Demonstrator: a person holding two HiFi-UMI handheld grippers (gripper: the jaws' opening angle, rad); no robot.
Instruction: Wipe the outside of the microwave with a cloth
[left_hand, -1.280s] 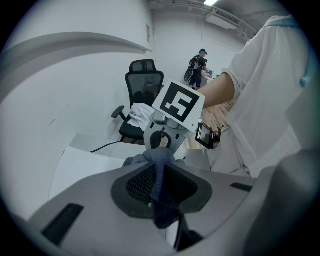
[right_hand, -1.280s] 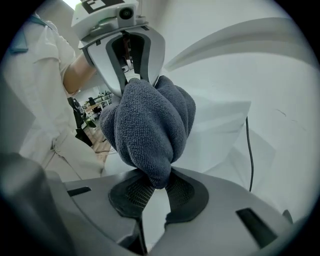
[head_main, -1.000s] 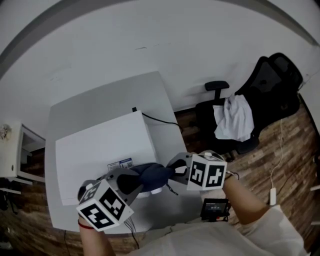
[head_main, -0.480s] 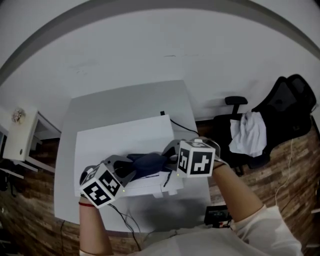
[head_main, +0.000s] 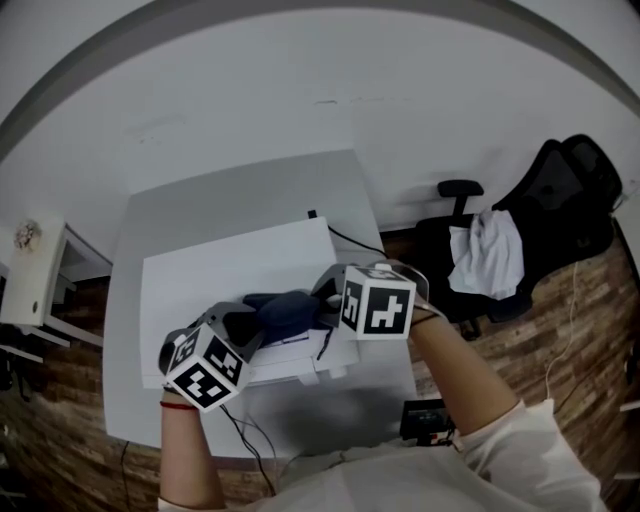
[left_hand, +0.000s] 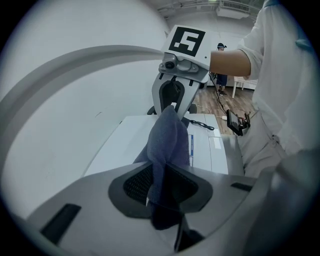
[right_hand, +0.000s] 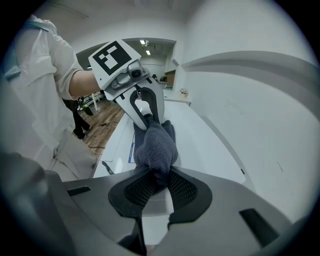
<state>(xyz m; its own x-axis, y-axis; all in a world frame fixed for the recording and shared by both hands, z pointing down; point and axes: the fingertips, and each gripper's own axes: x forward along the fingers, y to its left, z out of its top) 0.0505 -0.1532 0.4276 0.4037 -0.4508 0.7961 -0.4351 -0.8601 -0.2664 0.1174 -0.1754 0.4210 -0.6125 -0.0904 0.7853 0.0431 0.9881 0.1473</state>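
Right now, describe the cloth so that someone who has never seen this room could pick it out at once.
Find the white table against the wall, then the white microwave on it. Over the microwave's near edge, a cloth is pinched at each end by the left claw and the right claw. It is dark blue, unlike the white cloth draped on the black chair.

In the head view the bare left forearm (head_main: 190, 472) comes up from 7 o'clock, and the left gripper (head_main: 250, 326) aims toward 2 o'clock, tilted downward. The right forearm (head_main: 455, 365), sleeved near the elbow, enters from 5 o'clock, and the right gripper (head_main: 326, 297) aims toward 9 o'clock. Each gripper's jaws pinch one end of the same cloth (head_main: 288, 310), with the tips facing each other, near together.
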